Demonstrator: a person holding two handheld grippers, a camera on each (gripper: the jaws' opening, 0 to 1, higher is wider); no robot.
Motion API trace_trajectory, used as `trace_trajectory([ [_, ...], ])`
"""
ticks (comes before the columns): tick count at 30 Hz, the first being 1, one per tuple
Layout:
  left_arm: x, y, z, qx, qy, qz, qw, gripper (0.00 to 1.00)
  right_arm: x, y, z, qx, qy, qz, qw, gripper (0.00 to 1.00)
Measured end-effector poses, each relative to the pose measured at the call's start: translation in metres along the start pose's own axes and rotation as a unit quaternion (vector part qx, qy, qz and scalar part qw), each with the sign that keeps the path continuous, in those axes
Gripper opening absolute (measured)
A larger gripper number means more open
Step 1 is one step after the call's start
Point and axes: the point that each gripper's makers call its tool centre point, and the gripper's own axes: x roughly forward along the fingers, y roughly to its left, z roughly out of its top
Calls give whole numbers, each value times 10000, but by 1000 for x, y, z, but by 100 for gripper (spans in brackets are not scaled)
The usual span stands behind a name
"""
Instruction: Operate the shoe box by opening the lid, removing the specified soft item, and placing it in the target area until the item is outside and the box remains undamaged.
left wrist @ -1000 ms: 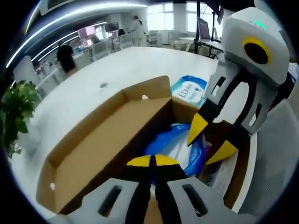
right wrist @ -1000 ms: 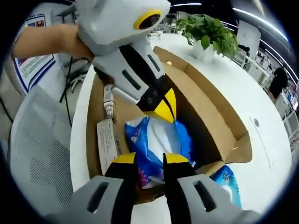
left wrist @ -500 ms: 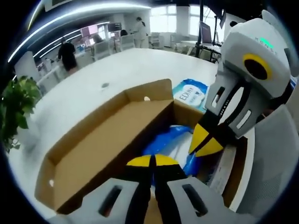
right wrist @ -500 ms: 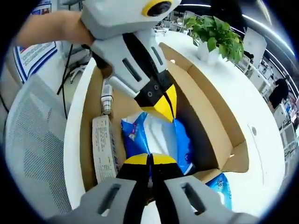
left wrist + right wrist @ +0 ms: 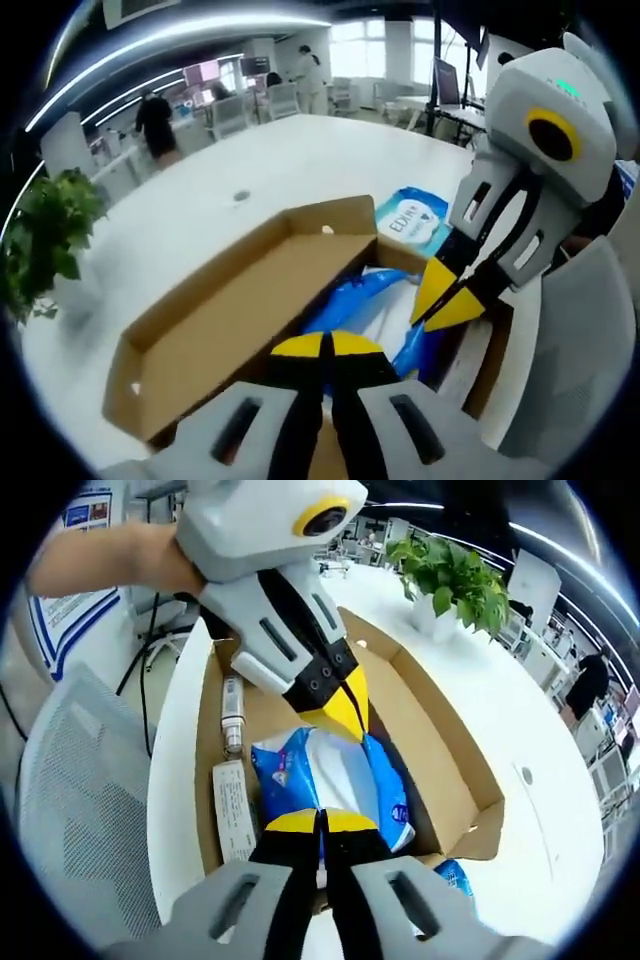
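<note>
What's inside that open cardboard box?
Inside the shoe box lie a blue-and-white soft pack, a small bottle and a printed white carton along one wall. Both grippers cover parts of the pack; anything beneath it is hidden.

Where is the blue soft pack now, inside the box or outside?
The blue soft pack lies inside the open shoe box, between both claws; in the right gripper view a small bottle lies on its left.
</note>
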Motion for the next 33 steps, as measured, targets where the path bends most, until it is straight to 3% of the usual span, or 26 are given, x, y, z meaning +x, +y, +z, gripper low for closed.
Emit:
trace_trajectory([
  [9, -21, 3, 17, 99, -148, 151, 9997, 0, -20, -1, 19, -127, -197, -178, 9996, 0],
  [20, -39, 0, 52, 260, -311, 224, 9989, 0, -53, -12, 36, -64, -442, -452, 9980, 0],
  [33, -39, -22, 87, 379, -294, 66, 9988, 0, -91, -23, 24, 103, -569, -657, 9962, 0],
])
